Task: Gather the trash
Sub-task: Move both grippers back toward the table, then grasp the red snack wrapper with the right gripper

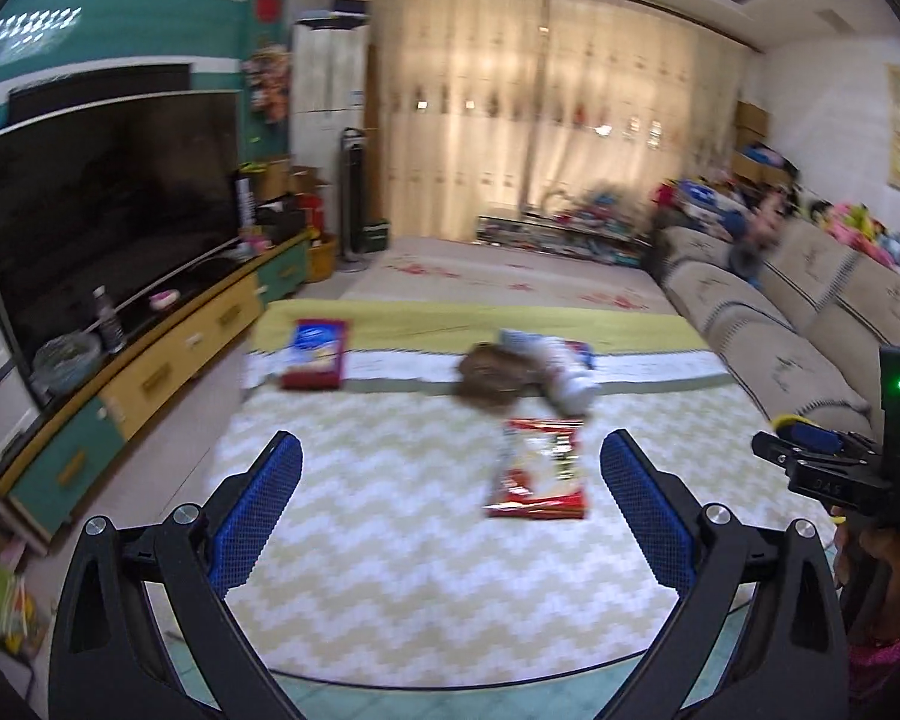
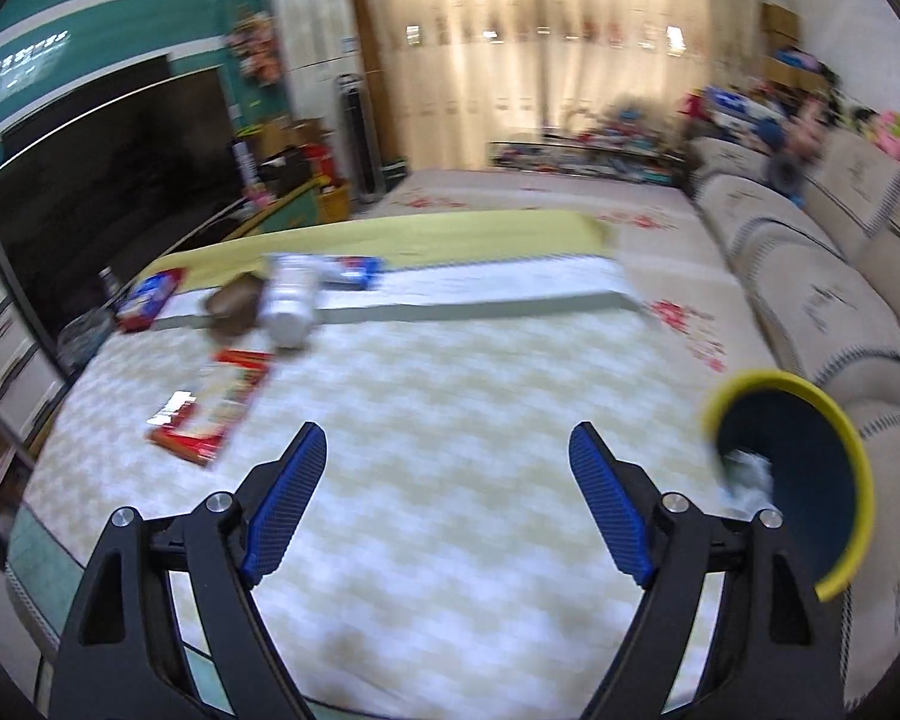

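- Presently your left gripper (image 1: pixel 450 516) gapes empty; the red wrapper (image 1: pixel 540 471) lies at one o'clock.
- Your right gripper (image 2: pixel 447 504) gapes too; the yellow-rimmed bin (image 2: pixel 801 474) sits at three o'clock.

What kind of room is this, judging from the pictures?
Most likely a home living room: a large television on a low cabinet, a long beige sofa, and full curtains at the far end.

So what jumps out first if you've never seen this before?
Two wide-open blue-padded grippers, left gripper and right gripper, hover over a zigzag-patterned mat. Ahead lies a red snack wrapper, with more trash behind it. A yellow-rimmed bin sits at the right by the sofa.
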`<state>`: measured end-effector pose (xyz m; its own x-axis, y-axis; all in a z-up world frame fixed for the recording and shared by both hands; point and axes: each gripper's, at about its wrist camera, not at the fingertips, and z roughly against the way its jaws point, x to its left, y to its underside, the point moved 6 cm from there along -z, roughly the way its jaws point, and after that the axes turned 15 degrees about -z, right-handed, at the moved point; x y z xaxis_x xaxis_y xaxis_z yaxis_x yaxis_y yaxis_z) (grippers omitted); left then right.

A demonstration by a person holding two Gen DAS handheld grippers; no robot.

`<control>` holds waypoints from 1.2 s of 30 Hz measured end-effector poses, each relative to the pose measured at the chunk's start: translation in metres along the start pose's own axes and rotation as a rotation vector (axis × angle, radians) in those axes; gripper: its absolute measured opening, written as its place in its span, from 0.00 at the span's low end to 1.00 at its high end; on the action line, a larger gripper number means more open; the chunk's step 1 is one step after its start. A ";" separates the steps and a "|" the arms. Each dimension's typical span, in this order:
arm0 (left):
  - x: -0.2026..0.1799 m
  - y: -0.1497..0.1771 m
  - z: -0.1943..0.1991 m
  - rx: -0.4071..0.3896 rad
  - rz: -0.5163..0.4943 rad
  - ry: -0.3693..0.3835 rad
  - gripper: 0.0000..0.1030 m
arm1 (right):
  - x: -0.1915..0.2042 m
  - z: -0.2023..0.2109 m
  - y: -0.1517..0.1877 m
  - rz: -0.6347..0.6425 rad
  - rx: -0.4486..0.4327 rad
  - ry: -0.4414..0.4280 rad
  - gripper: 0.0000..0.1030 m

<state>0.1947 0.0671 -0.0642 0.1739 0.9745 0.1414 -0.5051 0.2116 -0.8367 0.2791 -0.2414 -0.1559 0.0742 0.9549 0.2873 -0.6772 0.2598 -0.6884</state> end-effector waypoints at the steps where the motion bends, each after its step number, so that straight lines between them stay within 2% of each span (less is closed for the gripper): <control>1: 0.002 0.003 0.000 0.002 0.011 -0.003 0.95 | 0.015 -0.007 0.001 0.010 0.014 -0.019 0.77; 5: 0.022 0.016 -0.001 0.008 0.047 -0.005 0.95 | 0.075 -0.041 0.009 0.050 0.082 -0.074 0.81; 9: 0.027 0.022 -0.001 0.008 0.042 -0.012 0.95 | 0.108 -0.079 0.021 0.038 0.174 -0.086 0.81; 13: 0.034 0.027 0.000 0.011 0.055 -0.006 0.95 | 0.126 -0.111 0.028 0.024 0.220 -0.043 0.82; 19: 0.041 0.034 -0.004 0.018 0.077 0.000 0.95 | 0.142 -0.129 0.036 0.014 0.252 -0.026 0.85; 22: 0.041 0.037 -0.007 0.024 0.081 0.008 0.95 | 0.149 -0.137 0.040 0.036 0.268 0.012 0.88; 26: 0.038 0.039 -0.007 0.025 0.077 0.014 0.95 | 0.153 -0.140 0.044 0.072 0.250 0.049 0.89; 29: 0.036 0.040 -0.008 0.027 0.083 0.019 0.95 | 0.153 -0.138 0.047 0.108 0.228 0.090 0.78; 32: 0.036 0.039 -0.007 0.029 0.087 0.022 0.95 | 0.146 -0.131 0.047 0.111 0.217 0.093 0.65; 34: 0.033 0.040 -0.010 0.034 0.087 0.028 0.95 | 0.140 -0.125 0.046 0.112 0.213 0.092 0.51; 36: 0.030 0.041 -0.011 0.038 0.083 0.034 0.95 | 0.133 -0.118 0.047 0.110 0.215 0.079 0.46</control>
<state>0.1889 0.1040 -0.1000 0.1582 0.9859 0.0539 -0.5506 0.1334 -0.8241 0.3438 -0.0850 -0.2289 0.0429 0.9862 0.1602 -0.8238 0.1256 -0.5528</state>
